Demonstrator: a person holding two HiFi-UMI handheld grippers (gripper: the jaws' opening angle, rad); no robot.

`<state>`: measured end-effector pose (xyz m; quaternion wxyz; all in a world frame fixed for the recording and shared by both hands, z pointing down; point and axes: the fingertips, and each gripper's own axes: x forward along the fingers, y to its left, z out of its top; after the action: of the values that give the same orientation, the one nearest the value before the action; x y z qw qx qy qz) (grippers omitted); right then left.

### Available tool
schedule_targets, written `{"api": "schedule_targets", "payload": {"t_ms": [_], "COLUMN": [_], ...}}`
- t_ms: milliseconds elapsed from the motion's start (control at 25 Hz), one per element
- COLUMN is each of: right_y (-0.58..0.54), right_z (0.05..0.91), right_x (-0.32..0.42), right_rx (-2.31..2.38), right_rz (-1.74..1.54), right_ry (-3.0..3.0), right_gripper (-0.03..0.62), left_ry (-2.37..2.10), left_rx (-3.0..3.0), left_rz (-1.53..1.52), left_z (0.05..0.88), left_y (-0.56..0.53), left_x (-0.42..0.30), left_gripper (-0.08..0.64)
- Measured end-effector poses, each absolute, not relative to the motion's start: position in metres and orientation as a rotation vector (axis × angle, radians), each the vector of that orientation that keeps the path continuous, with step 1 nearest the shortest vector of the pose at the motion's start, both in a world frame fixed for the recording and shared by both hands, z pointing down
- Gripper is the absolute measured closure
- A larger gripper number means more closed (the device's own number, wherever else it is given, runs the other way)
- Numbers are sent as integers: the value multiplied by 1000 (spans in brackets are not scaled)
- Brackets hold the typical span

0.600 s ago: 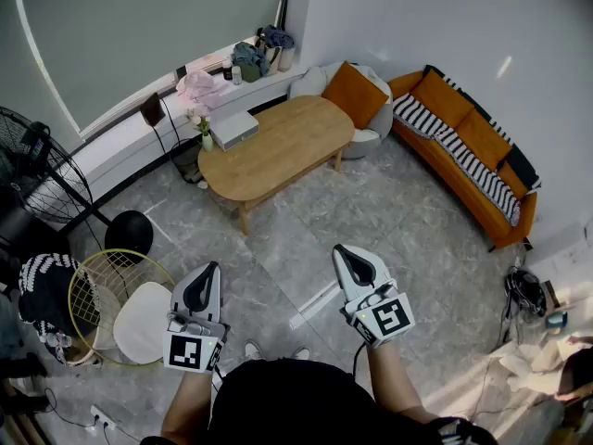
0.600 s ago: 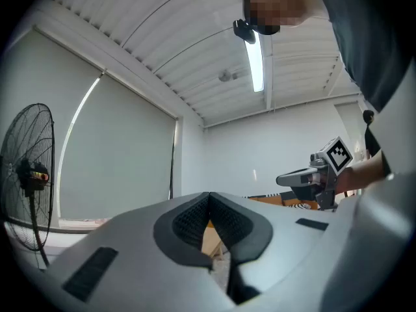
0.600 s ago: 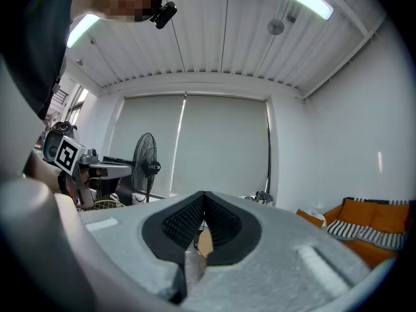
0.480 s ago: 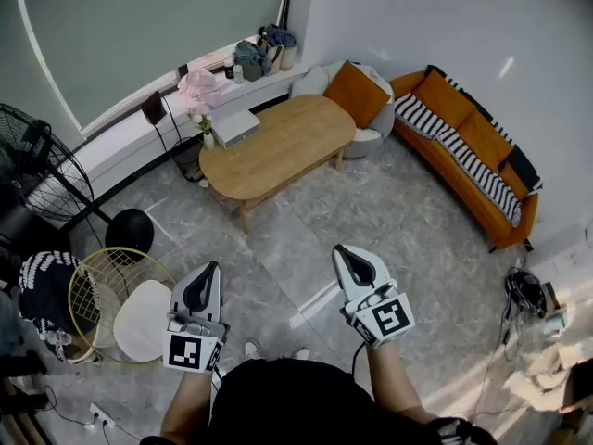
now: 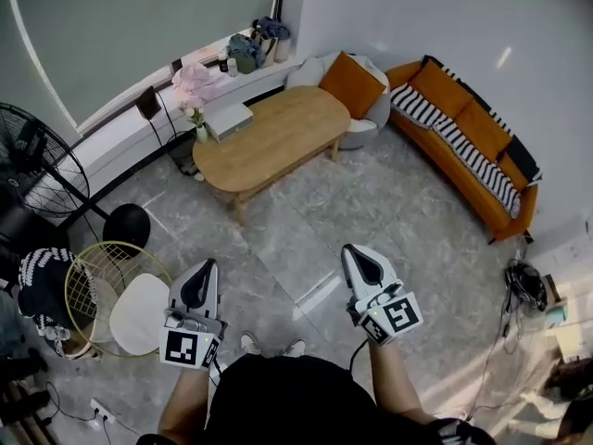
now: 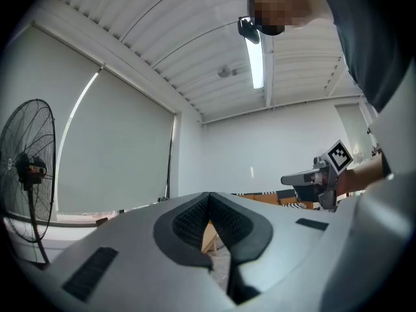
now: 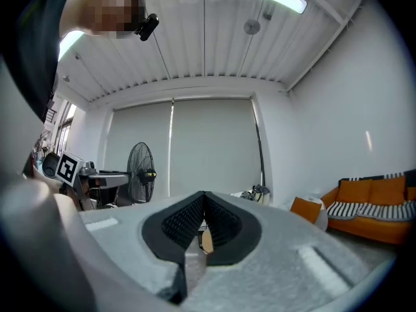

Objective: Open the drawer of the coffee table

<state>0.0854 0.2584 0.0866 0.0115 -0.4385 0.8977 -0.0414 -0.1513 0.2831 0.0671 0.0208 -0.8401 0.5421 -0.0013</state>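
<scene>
Two grippers are hovering level in front of you above the grey floor (image 5: 371, 211): the left gripper (image 5: 206, 272) and the right gripper (image 5: 355, 256), side by side and apart from each other.

- Left gripper: its fingers (image 6: 188, 221) are pressing pad to pad at the tips, with nothing sitting between them.
- Right gripper: its fingers (image 7: 184, 223) are likewise sitting closed on nothing.
- Each gripper is showing in the other's view, off to the side.

The coffee table (image 5: 278, 146) is standing well apart from both grippers, across a stretch of open floor. Its oval wooden tabletop is running from lower left to upper right in the head view. A white box (image 5: 228, 119) and pink flowers (image 5: 193, 86) are sitting at its left end. The drawer itself is not resolving from this angle, so you cannot tell which side is carrying it.

An orange sofa (image 5: 468, 133) with striped cushions is lining the right wall. A pedestal fan (image 5: 32, 170) is standing at far left, by the window blind (image 5: 139, 26).
</scene>
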Motion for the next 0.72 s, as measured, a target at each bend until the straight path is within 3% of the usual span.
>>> {"api": "schedule_targets", "payload": {"t_ms": [720], "right_y": [290], "right_z": [127], "right_x": [177], "right_rx": [-1434], "right_rz": [-234], "right_ry": [2743], "right_gripper": [588], "left_ry": [1633], "left_rx": [-2644], "left_rz": [-42], "left_z": [94], "left_y": [291], "left_x": [-73], "left_gripper": [552]}}
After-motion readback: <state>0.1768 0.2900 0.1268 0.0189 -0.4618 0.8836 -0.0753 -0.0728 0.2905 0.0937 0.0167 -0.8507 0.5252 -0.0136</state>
